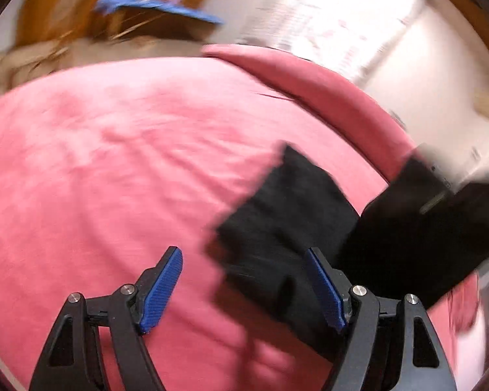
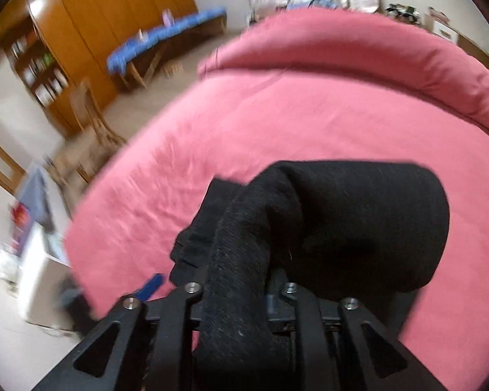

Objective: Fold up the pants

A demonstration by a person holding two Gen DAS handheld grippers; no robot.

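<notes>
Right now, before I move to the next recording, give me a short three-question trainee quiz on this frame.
1. True or false: the left gripper has cloth clamped between its blue pads.
2. What colour is the bed cover?
3. What is bunched in the right gripper? A) black pants B) a white towel C) a blue sheet

Key: 1 false, its jaws stand open and empty over the cover. 2 pink. 3 A.

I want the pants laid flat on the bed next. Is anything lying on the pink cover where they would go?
Nothing visible. The pink cover shows only bare fabric ahead of the black pants bunched in the right gripper. The left gripper is open and empty.
</notes>
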